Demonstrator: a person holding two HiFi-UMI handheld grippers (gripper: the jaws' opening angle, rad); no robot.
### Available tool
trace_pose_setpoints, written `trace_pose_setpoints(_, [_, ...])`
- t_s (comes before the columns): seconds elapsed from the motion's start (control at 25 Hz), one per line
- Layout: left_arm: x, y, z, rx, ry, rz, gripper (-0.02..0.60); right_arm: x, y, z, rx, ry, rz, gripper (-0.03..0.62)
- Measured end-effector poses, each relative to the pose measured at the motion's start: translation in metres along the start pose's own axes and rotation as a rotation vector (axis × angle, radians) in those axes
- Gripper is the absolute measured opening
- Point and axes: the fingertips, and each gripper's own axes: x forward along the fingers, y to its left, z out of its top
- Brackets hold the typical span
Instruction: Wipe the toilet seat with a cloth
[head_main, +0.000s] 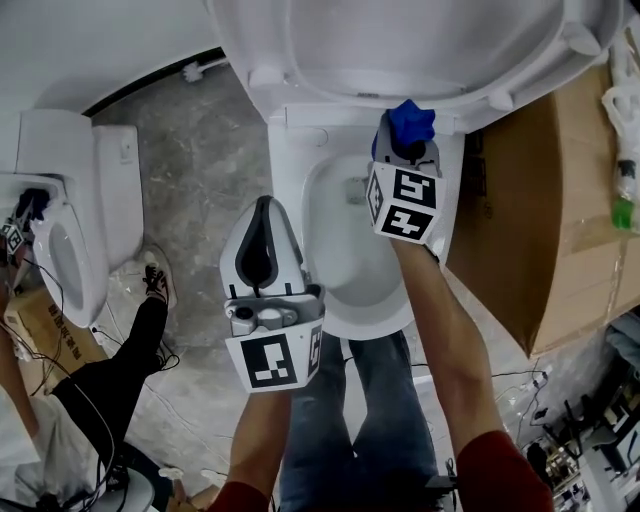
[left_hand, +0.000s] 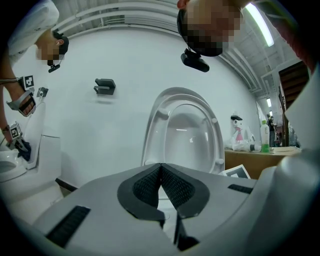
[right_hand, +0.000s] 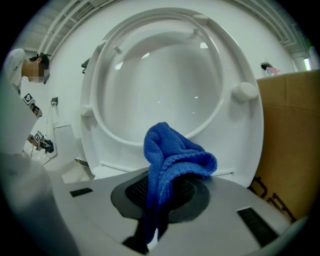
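A white toilet stands below me with its seat and lid raised upright. My right gripper hangs over the back of the bowl, near the hinge, shut on a bunched blue cloth. In the right gripper view the raised seat ring fills the frame just ahead of the cloth. My left gripper is shut with nothing in it, held over the bowl's left rim; its pads meet at the tips, facing the raised seat.
A large cardboard box stands against the toilet's right side. A second toilet is at the left, where another person with grippers works. Cables lie on the grey floor. My legs are in front of the bowl.
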Motion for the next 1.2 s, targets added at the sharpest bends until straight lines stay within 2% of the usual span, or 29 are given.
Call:
trace_pose_setpoints(0.32, [-0.009,0.026,0.009,-0.009,-0.011,0.016,0.017,0.01,0.084,0.001,-0.076,0.017,0.157,0.058])
trace_pose_setpoints(0.6, [-0.01,0.024,0.028,-0.011,-0.018,0.013,0.017,-0.027,0.094,0.031,-0.055,-0.016,0.206,0.058])
trace_pose_setpoints(0.84, [-0.017,-0.001,0.083,-0.024,-0.031,-0.014,0.017,-0.123,0.095,0.116,-0.028,-0.157,0.239,0.058])
trace_pose_setpoints(1.2, [-0.036,-0.07,0.224,0.005,-0.077,-0.108,0.017,-0.282,0.064,0.283,-0.001,-0.323,0.246,0.059])
